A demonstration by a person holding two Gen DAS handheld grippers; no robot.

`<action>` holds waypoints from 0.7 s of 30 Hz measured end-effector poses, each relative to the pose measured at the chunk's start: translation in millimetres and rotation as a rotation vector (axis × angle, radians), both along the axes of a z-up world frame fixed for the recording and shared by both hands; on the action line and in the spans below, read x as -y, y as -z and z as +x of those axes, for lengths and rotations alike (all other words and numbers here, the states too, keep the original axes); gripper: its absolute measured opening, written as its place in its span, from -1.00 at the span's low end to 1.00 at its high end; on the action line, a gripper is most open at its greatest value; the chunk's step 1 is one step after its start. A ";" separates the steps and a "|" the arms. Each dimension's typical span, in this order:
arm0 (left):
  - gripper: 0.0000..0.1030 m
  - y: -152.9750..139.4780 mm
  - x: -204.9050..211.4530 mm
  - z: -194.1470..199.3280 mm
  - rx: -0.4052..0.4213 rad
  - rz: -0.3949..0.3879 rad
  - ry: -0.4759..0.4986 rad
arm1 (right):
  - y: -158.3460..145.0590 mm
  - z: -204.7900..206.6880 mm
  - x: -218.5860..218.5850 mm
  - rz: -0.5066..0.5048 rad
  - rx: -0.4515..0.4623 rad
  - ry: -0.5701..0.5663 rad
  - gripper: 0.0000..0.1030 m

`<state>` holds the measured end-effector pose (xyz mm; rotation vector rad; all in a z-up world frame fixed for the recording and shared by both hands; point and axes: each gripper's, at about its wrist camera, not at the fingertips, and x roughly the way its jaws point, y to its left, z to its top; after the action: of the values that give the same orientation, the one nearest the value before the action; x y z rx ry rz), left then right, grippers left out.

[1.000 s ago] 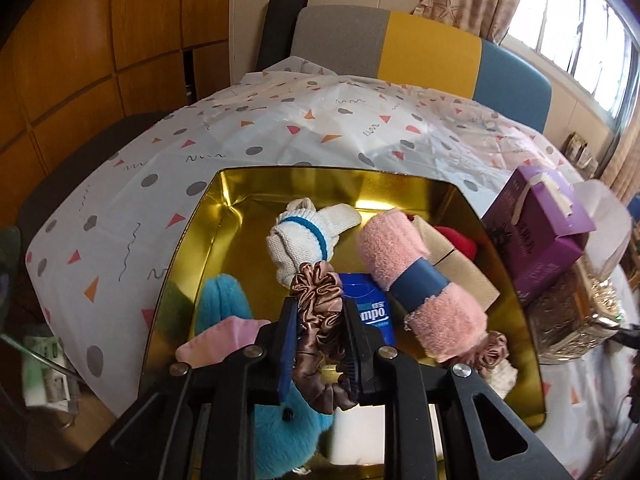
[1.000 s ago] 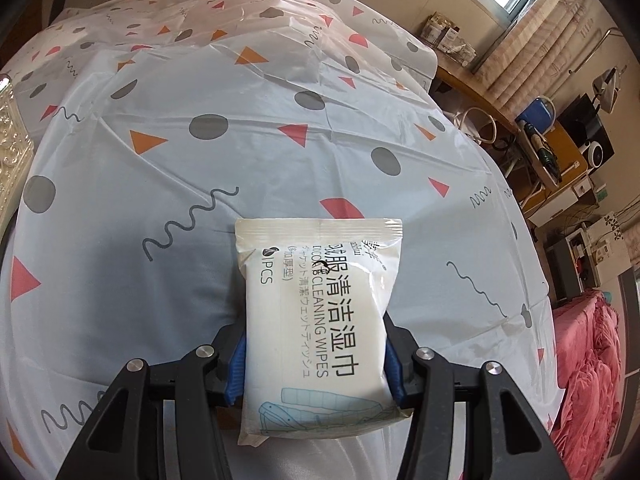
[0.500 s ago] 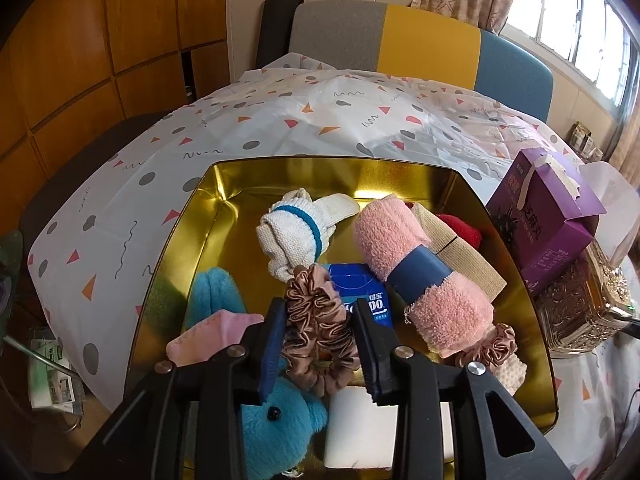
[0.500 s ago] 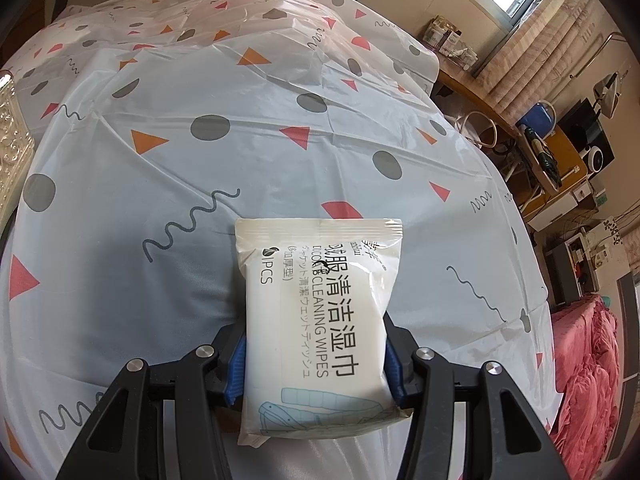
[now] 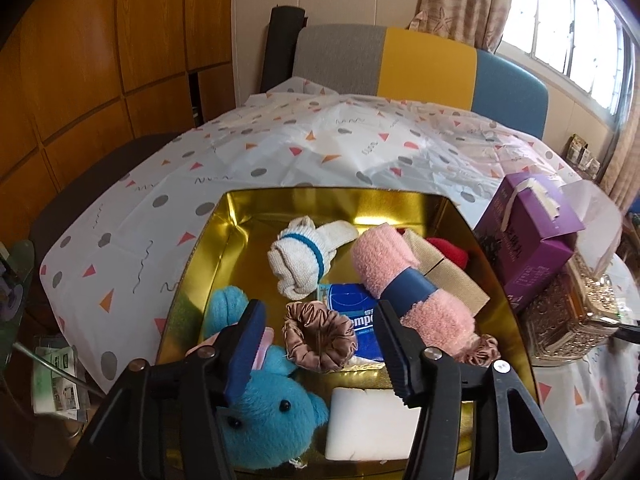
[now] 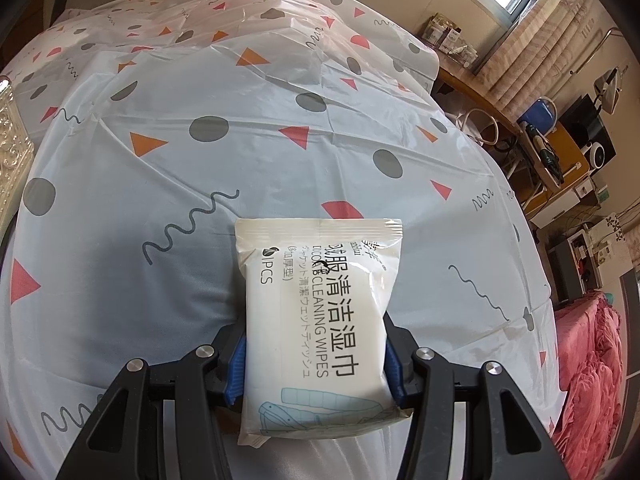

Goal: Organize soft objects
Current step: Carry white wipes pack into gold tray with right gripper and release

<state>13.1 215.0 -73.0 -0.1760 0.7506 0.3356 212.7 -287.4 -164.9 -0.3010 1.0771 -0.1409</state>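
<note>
Wooden wall panels [image 5: 100, 60], a daylit window [image 5: 568, 28] and beige curtains [image 5: 460, 0].

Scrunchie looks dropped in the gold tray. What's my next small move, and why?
Probably lift the left gripper clear: its jaws are opening, and the brown scrunchie lies free in the tray. That clears the way for the wipes pack gripped by the right gripper.

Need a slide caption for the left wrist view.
Left gripper opening above a brown scrunchie lying free in the gold tray among other soft items.
</note>
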 end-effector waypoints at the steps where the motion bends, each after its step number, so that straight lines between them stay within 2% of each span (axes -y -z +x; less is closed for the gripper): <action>1: 0.15 -2.3 0.7 -2.0 0.007 0.002 0.002 | 0.0 0.2 0.3 0.003 0.000 0.002 0.03; 7: 0.21 -13.6 6.0 -13.0 0.039 0.016 0.022 | 0.7 4.3 7.1 0.043 -0.013 0.028 0.03; 14: 0.31 -15.6 12.9 -19.7 0.042 0.011 0.043 | -2.1 5.0 10.2 0.138 -0.041 0.132 0.02; 21: 0.35 -14.7 17.1 -25.7 0.051 -0.002 0.059 | -4.3 -5.6 -14.0 0.241 -0.073 0.105 0.02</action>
<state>-12.6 197.9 -58.3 -0.1631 0.7039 0.2737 207.0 -273.4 -160.7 -0.0329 1.1702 -0.0935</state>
